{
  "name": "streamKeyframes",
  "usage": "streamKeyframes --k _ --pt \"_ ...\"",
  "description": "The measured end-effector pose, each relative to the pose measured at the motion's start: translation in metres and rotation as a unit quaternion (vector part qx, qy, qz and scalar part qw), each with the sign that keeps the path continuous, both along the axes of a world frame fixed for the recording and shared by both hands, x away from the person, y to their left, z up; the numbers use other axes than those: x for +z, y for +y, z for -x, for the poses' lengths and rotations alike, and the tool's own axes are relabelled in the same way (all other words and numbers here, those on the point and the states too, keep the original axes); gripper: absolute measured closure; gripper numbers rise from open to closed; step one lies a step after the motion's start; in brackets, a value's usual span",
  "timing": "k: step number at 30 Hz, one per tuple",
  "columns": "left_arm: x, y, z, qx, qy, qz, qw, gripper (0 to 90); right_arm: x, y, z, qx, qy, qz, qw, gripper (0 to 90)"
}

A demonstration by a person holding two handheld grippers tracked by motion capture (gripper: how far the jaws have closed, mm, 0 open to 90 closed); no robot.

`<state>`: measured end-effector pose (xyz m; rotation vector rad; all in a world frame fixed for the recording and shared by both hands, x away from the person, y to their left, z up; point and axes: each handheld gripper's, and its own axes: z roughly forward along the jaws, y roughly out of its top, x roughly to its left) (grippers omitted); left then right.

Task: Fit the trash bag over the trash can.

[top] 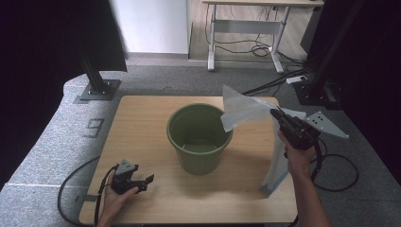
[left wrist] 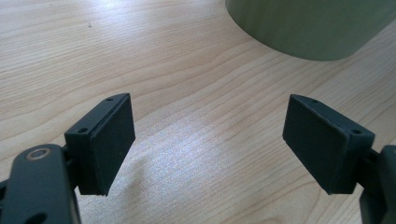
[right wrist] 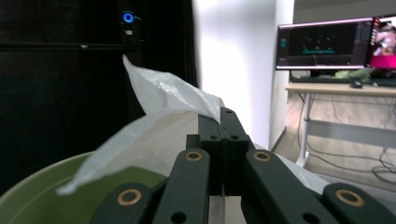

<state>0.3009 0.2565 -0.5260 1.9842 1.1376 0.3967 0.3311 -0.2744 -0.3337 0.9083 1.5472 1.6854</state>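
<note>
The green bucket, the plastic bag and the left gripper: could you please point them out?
green bucket (top: 197, 156), high view, outer wall.
plastic bag (top: 241, 111), high view, lifted upper part.
left gripper (top: 142, 181), high view, between its fingertips.

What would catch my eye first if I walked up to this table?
Probably the green bucket in the middle of the wooden table. Next, the clear plastic bag pinched in the right tool, lifted beside the bucket's rim. The left tool rests open near the table's front left.
</note>
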Motion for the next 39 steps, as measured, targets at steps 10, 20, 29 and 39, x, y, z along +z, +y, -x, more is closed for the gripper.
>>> streamKeyframes --k 10,20,29,39 --pt "0.000 0.001 0.000 0.001 0.000 0.000 1.0000 16.5 0.003 0.026 0.010 0.034 -0.014 0.031 0.9989 88.8" --pt "0.000 0.001 -0.001 0.001 0.002 0.002 1.0000 16.5 0.007 0.038 0.013 0.044 -0.023 0.039 0.9980 88.9" --pt "0.000 0.002 -0.001 0.001 0.003 0.005 1.0000 16.4 0.031 0.045 0.016 0.042 -0.053 0.033 0.9972 88.9" --pt "0.000 0.004 -0.001 0.003 0.002 0.007 1.0000 16.5 0.045 0.045 0.028 0.049 -0.083 0.023 0.9951 88.9"
